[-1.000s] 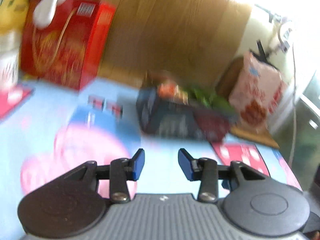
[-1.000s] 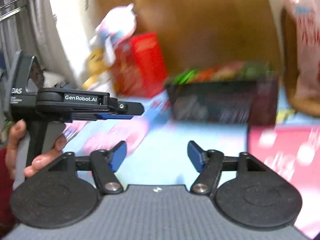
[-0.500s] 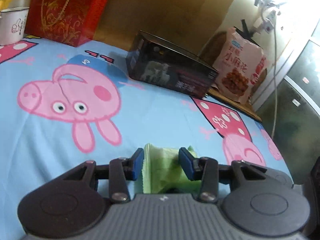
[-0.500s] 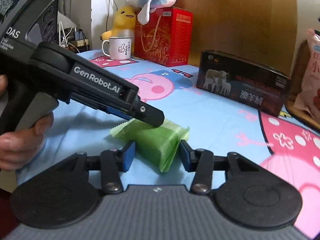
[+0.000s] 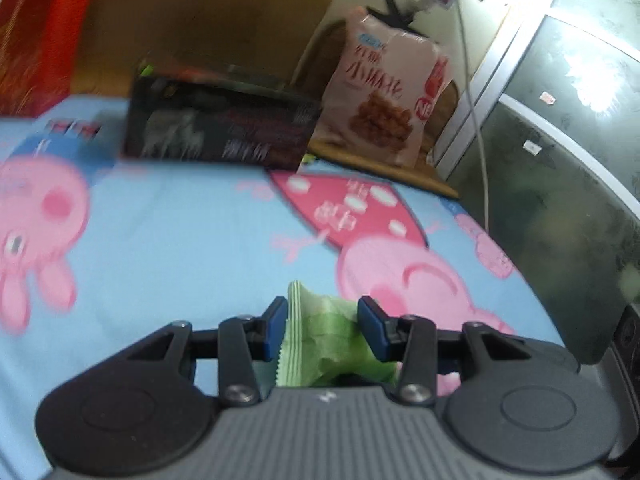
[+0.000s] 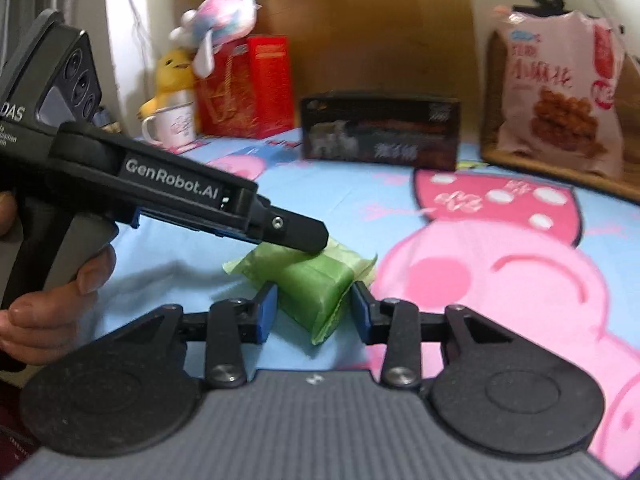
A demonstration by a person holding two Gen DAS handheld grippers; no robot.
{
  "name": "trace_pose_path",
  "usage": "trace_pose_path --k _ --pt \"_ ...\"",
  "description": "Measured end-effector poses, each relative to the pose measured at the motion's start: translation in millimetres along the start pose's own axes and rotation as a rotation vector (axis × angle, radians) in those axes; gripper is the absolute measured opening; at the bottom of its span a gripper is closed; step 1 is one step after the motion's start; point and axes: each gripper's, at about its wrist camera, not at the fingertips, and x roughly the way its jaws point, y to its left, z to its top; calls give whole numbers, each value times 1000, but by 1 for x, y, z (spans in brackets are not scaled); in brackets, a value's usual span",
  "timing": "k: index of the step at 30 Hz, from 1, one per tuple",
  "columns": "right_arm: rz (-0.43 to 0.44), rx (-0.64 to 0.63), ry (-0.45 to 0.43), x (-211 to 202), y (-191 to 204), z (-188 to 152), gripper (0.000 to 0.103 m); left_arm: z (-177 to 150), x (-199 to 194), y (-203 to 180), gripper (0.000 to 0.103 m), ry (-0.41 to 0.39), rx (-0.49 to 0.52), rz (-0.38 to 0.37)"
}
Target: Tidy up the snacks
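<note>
On the blue cartoon-pig sheet [image 6: 328,196], close in front of both tools, lies a green snack packet [image 6: 316,280], and I have both grippers at it. From my right wrist camera, the right gripper [image 6: 313,312] has its jaws set around the near end of the packet; the blue pads [image 6: 267,312] sit just beside the wrapper on either side, and I cannot tell whether they are actually pressing it or only bracketing it. The left gripper [image 6: 296,232] reaches in from the left of that view, held in a hand [image 6: 56,300], and its black tip rests over the far end of the same packet. From my left wrist camera, the left gripper's [image 5: 322,328] jaws stand narrowly apart with the packet [image 5: 320,340] filling the gap; the left pad [image 5: 276,328] seems to touch the crimped edge, though blur keeps me from saying the grip is firm.

Farther back on the sheet I see a dark box [image 6: 380,136] lying lengthwise. To its right a pink snack bag [image 6: 560,92] stands upright on a wooden surface. To its left a red gift box [image 6: 248,88] stands near the wall, with a plush toy [image 6: 220,28] on top, a yellow duck toy [image 6: 172,76] beside it, and a white mug [image 6: 170,130] in front of the duck.
</note>
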Motion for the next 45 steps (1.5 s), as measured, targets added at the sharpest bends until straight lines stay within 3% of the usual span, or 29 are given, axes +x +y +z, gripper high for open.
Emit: trace_pose_path --k 5,9,14,18,21,22,27,30,34,38,42,45 --pt "-54 -25 -105 19 -18 42 42 60 11 -1 39 -108 59 10" --pt "-49 -25 -176 57 -44 95 42 119 29 15 39 -194 62 45" --pt "-95 -95 -206 117 -62 147 41 178 68 48 39 -230 6 108" --pt "-168 -215 -186 167 -58 157 48 194 110 71 47 -194 -37 187" --pt "-231 -268 -219 177 -45 146 47 189 123 81 41 -144 -60 202" --pt "-253 -266 -229 173 -42 144 51 184 119 83 41 -149 -78 196" --pt "-171 -149 -259 134 -42 128 55 158 77 75 43 -196 -114 156" --pt "-132 -57 -254 107 -41 117 55 130 46 52 48 -238 -30 159" --pt "-59 176 -249 64 -61 110 55 109 20 23 49 -192 28 94" --pt "-8 308 -298 -10 -84 110 55 107 -9 -11 48 -164 90 53" --pt "-75 260 -361 -105 -105 122 55 106 -46 -49 49 -200 149 20" --pt "-193 152 -359 -173 -107 138 59 105 -77 -79 49 -230 203 10"
